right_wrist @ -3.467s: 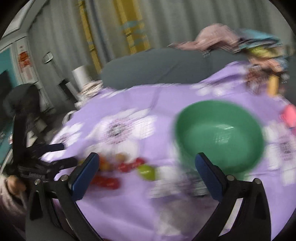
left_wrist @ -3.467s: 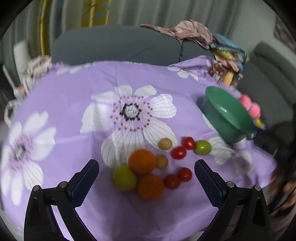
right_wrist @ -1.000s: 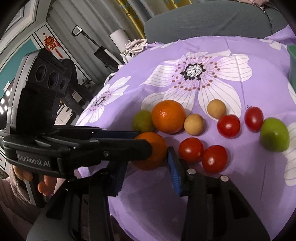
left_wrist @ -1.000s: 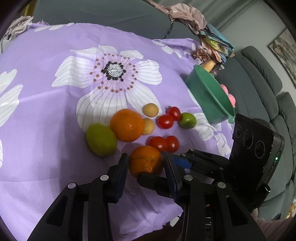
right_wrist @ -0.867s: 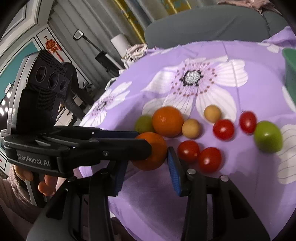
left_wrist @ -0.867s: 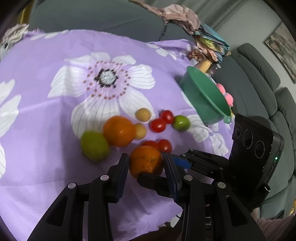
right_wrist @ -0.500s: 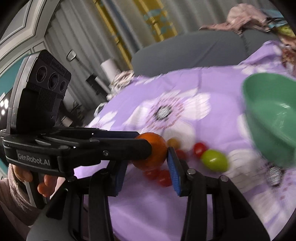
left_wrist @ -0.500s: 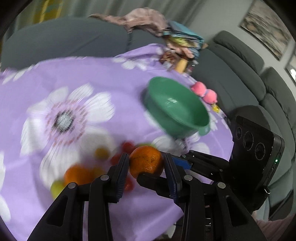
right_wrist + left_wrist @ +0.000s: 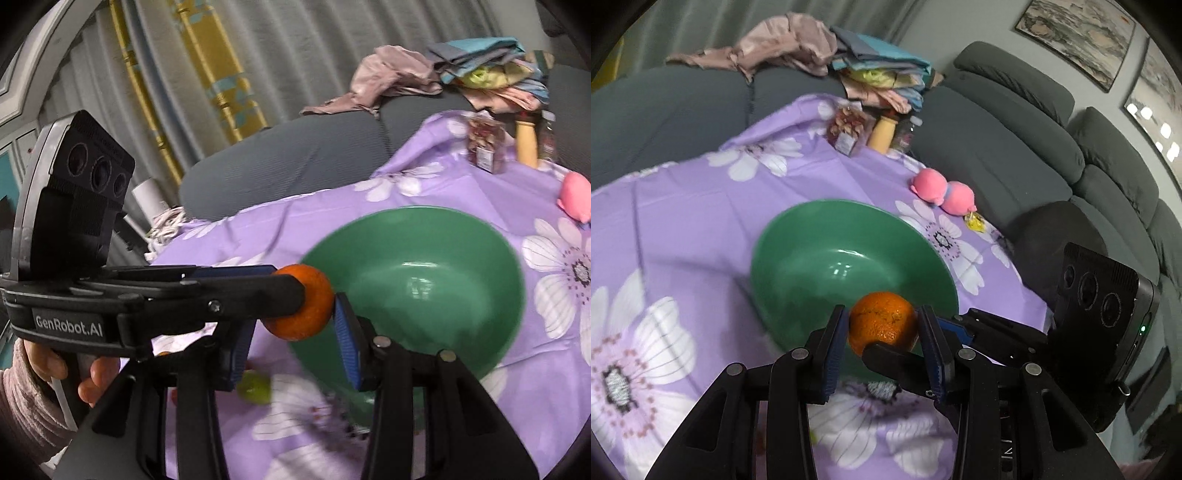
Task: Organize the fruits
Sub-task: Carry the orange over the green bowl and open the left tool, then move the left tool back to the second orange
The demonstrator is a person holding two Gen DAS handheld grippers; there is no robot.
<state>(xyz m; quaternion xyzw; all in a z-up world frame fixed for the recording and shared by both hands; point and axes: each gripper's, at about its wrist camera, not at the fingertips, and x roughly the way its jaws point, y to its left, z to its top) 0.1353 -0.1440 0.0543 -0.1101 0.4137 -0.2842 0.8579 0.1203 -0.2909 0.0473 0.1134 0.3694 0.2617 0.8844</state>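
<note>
Both grippers pinch one orange [image 9: 882,322] from crossing sides. My left gripper [image 9: 882,345] is shut on it, and my right gripper [image 9: 295,332] is shut on the same orange [image 9: 303,302]. They hold it in the air at the near rim of the empty green bowl [image 9: 827,218], which also shows in the right wrist view [image 9: 436,218]. A green fruit [image 9: 255,386] lies on the purple flowered cloth [image 9: 683,206] below the grippers. The other fruits are out of view.
A pink plush toy [image 9: 942,190], a snack jar [image 9: 847,127] and a yellow bottle [image 9: 882,134] stand beyond the bowl. A grey sofa [image 9: 1015,147] with piled clothes [image 9: 798,48] rings the table. The cloth edge drops off at the right.
Both grippers closed on the orange, lifted it off the cloth and carried it right, away from the other fruits, up to the green bowl's near rim.
</note>
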